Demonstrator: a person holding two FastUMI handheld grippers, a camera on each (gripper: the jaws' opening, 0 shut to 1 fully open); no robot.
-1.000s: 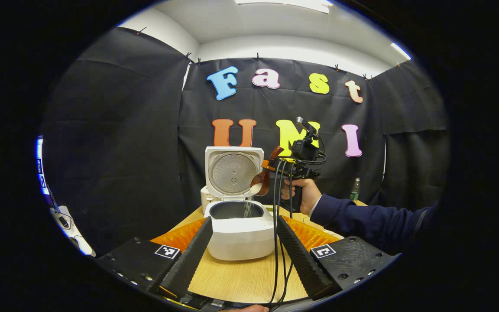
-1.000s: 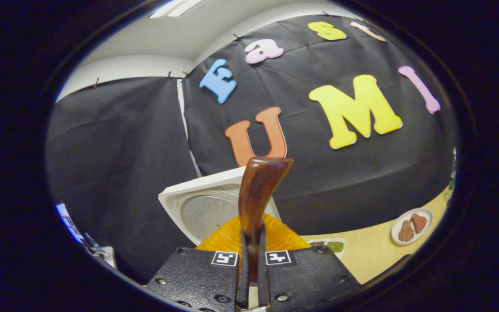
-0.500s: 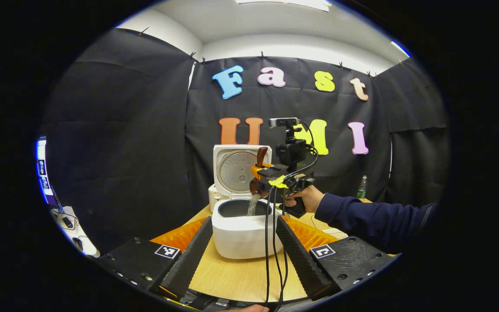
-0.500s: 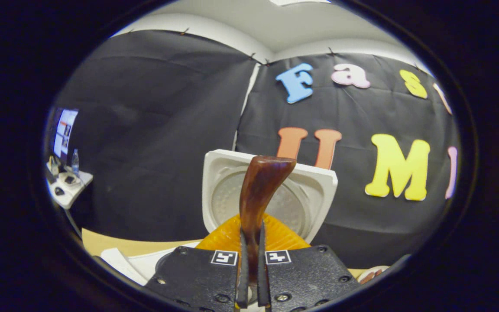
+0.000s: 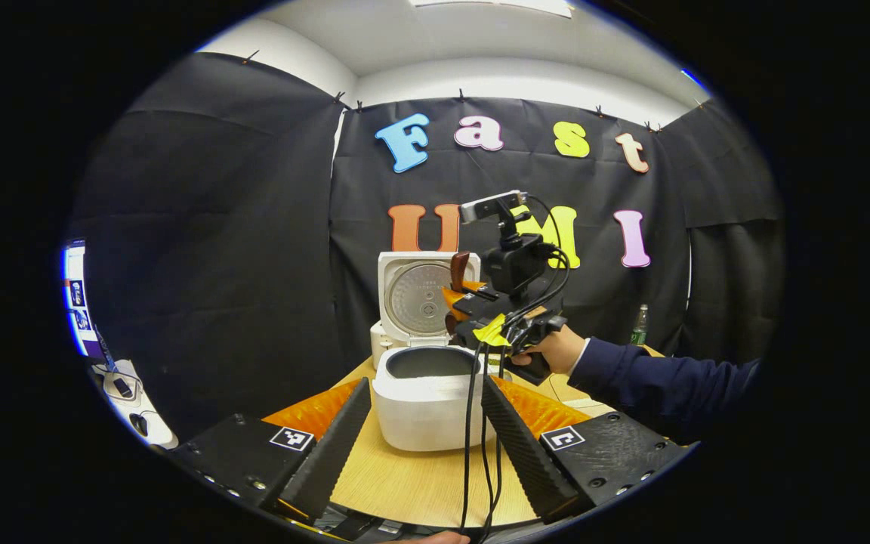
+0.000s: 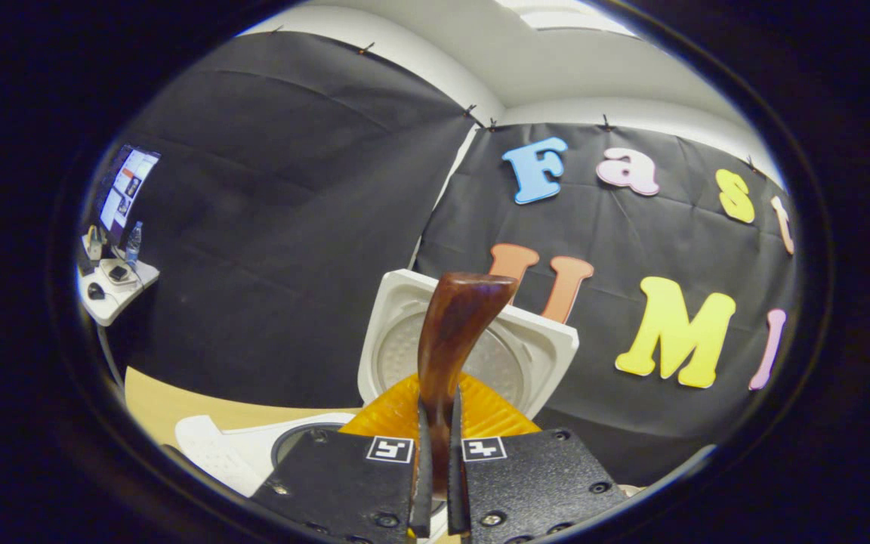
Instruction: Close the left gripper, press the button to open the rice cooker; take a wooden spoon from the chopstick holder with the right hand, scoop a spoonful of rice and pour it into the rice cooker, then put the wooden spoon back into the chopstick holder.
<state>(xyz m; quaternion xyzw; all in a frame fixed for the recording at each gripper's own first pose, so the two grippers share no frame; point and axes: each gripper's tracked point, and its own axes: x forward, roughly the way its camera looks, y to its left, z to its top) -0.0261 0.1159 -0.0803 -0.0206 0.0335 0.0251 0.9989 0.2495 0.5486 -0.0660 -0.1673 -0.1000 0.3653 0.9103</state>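
So right now I'm gripping the wooden spoon (image 6: 456, 332) tight in the right gripper (image 6: 436, 483), handle sticking up ahead of its fingers, just above the rice cooker (image 5: 424, 404) with its lid (image 5: 418, 296) standing open. My left gripper (image 5: 426, 431) is hanging back with fingers spread, the cooker sitting between them on the table (image 5: 412, 487).

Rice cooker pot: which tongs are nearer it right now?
Right. The right tongs, gripping the wooden spoon, hang above the rice cooker; the left tongs sit back, open.
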